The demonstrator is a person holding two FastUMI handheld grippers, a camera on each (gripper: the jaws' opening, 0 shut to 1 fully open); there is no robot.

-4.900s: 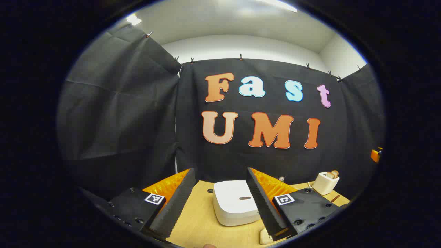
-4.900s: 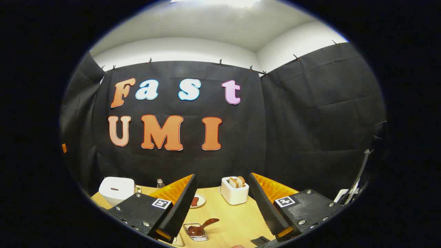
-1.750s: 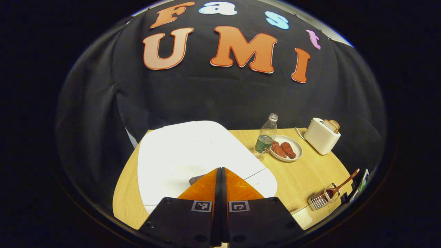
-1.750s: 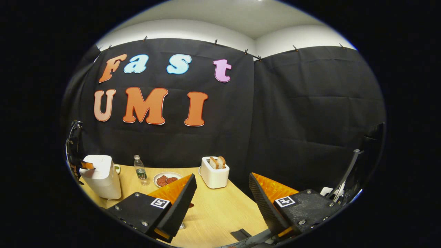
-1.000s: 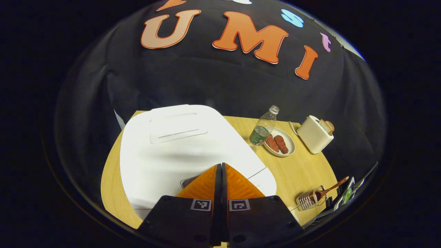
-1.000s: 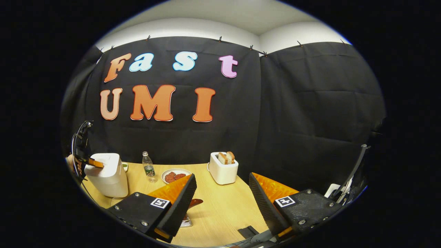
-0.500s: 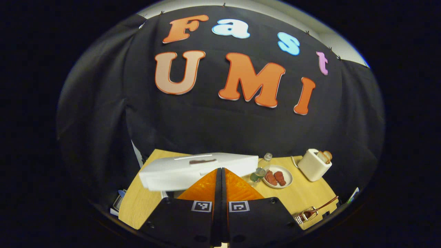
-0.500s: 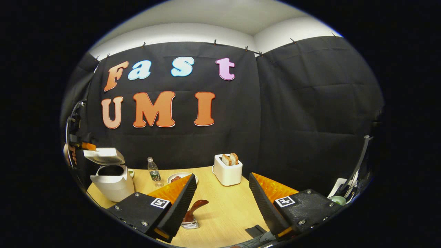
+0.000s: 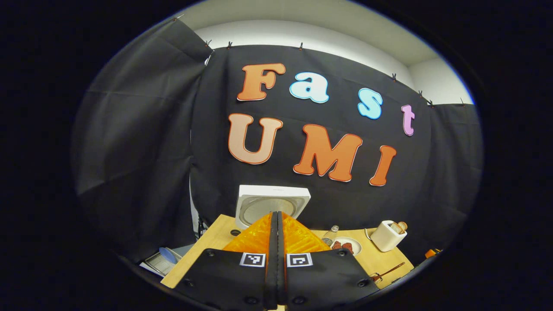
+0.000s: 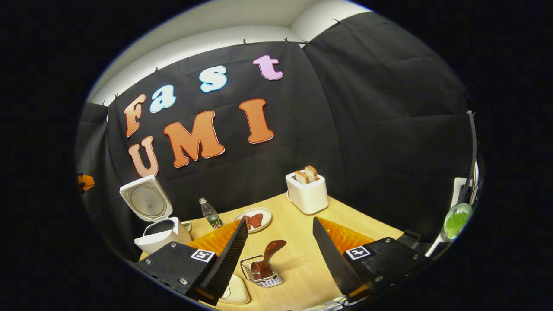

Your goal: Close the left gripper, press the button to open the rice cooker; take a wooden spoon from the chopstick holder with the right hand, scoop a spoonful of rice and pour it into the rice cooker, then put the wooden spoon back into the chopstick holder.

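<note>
My left gripper [image 9: 277, 229] is pressed closed, empty, before the rice cooker [image 10: 162, 233], whose lid stands up at the table's [image 10: 302, 263] far-left corner. My right gripper [image 10: 280, 242] gapes above the wooden spoon [image 10: 268, 257] in its chopstick holder [image 10: 263, 272].

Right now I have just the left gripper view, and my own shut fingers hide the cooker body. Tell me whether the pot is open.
Observer: In the right gripper view the rice cooker has its lid raised, and the pot opening below it is uncovered.
Operator: Give me the right gripper's state.
Observer: The right gripper is open and holds nothing.
Operator: Tell me where the spoon sits from it.
Observer: The wooden spoon stands in the wire holder just ahead of that gripper, between the lines of its two fingers, with its handle leaning up and to the right.
</note>
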